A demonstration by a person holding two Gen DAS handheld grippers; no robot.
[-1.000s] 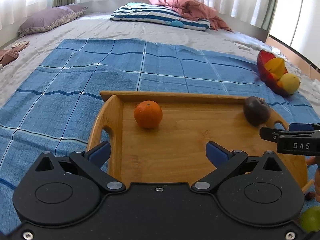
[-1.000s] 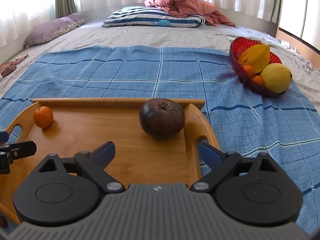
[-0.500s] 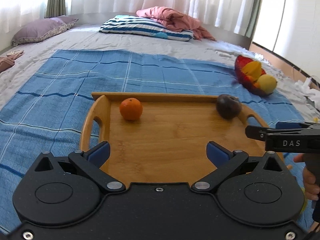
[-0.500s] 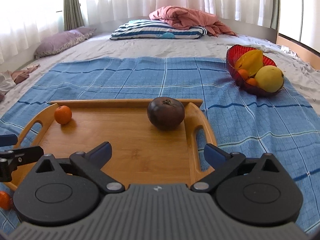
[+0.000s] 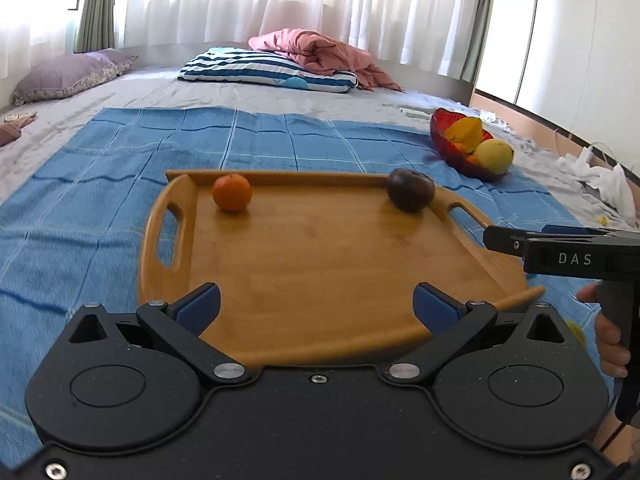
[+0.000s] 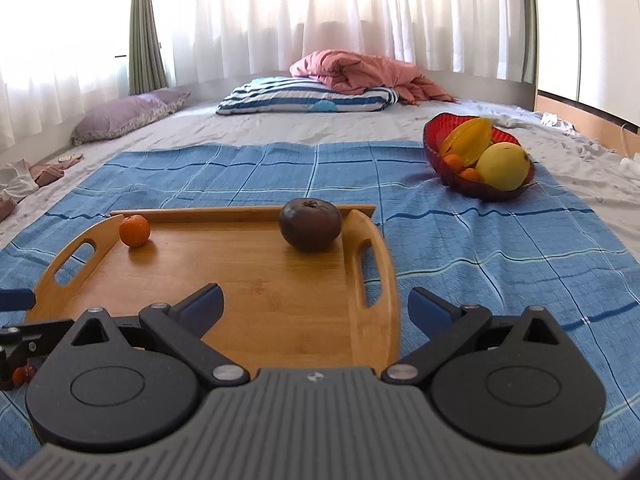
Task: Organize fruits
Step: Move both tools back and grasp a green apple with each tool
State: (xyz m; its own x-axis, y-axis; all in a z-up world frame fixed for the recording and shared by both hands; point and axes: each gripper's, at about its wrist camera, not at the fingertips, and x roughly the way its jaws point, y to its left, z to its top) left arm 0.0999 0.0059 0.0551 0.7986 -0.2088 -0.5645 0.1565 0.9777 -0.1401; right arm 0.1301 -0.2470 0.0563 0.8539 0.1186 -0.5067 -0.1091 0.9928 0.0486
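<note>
Sheer white curtains point(image 6: 320, 20) backed a bed covered by a blue checked cloth point(image 6: 480, 248). On the cloth lay a wooden tray point(image 5: 320, 272). An orange point(image 5: 232, 192) sat at the tray's far-left corner, and a dark purple fruit point(image 5: 411, 190) sat at its far-right corner, well apart. A red bowl point(image 6: 476, 190) on the cloth, beyond the tray to the right, held a starfruit point(image 6: 468, 136), a yellow fruit point(image 6: 503, 166) and small oranges. The left gripper point(image 5: 316, 304) hovered over the tray's near edge, jaws spread wide and holding nothing. The right gripper point(image 6: 316, 304) hovered over the tray's near-right side, jaws likewise wide and holding nothing.
</note>
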